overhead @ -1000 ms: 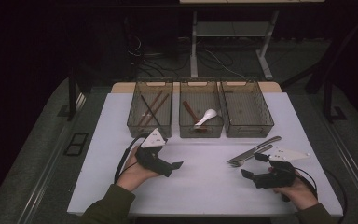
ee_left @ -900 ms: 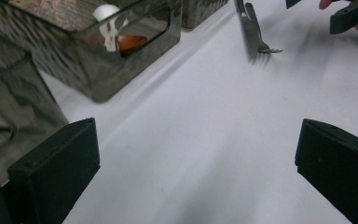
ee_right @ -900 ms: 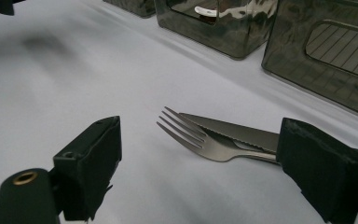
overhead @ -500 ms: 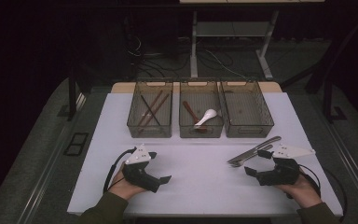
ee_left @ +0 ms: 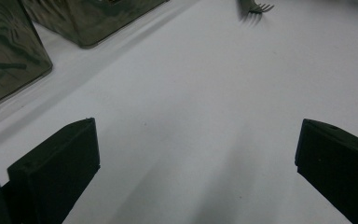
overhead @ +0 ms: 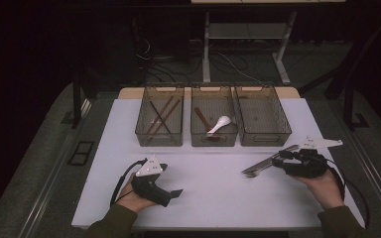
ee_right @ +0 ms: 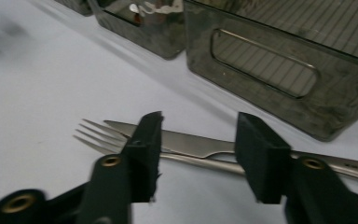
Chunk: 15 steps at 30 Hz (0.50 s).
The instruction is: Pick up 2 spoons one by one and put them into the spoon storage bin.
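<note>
The right hand-held gripper hangs open over the fork and knife, which lie together on the worktop before the empty bin. Probably the grasp comes next: lower, then close. The left hand-held gripper rests open, holding nothing.

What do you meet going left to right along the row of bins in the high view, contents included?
Left bin with chopsticks → middle bin with a white spoon and a brown utensil → right bin.
</note>
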{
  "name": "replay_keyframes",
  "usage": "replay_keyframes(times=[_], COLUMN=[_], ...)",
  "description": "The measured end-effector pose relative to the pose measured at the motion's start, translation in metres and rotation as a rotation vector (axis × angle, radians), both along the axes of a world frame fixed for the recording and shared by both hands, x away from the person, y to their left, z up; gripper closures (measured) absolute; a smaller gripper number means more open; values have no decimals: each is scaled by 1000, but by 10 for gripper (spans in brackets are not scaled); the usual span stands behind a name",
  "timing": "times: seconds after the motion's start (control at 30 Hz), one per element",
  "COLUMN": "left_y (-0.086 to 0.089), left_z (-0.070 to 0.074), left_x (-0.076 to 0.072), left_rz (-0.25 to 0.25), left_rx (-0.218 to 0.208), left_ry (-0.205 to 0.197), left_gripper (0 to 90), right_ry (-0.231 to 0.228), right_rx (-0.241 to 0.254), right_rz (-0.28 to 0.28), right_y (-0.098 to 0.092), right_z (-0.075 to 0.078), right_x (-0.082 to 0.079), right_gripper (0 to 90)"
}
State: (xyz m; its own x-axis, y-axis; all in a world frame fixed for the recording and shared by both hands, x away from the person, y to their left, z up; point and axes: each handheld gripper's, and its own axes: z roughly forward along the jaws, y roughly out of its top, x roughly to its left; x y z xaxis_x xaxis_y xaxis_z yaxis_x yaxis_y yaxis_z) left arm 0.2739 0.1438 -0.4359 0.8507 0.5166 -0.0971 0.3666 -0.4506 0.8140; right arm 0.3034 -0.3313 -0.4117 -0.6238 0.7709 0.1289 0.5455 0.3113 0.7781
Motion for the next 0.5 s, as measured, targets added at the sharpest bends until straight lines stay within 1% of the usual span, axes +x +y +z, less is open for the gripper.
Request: replay_keyframes(times=[0.07, 0.1, 0.13, 0.17, 0.2, 0.3, 0.37, 0.43, 0.5], left_y=[0, -1, -1, -1, -2, -2, -2, -2, -2], left_z=[0, 0, 1, 1, 1, 0, 0, 0, -1], left_x=[0, -1, -1, -1, -1, -1, -1, -1, 0], left_rz=[-3, -3, -4, -4, -6, -12, -13, -15, -18], left_rx=[1, 1, 2, 1, 4, 3, 0, -3, 0], left_ry=[1, 2, 3, 4, 3, 4, 7, 11, 15], left_gripper=[0, 0, 0, 0, 0, 0, 0, 0, 0], right_ry=[4, 7, 16, 16, 26, 38, 61, 75, 81], right_rx=[-12, -12, -18, -34, -43, -66, -81, -111, -131], right_rz=[-10, -12, -17, -20, -22, -15, -16, -8, -3], right_y=[-2, -3, -3, -4, -4, -4, -3, -1, 1], right_z=[0, -1, -1, -3, -5, -11, -14, -19, -22], right_x=[5, 8, 10, 14, 17, 24, 27, 30, 32], right_gripper=[641, 669, 720, 764, 794, 894, 898, 900, 900])
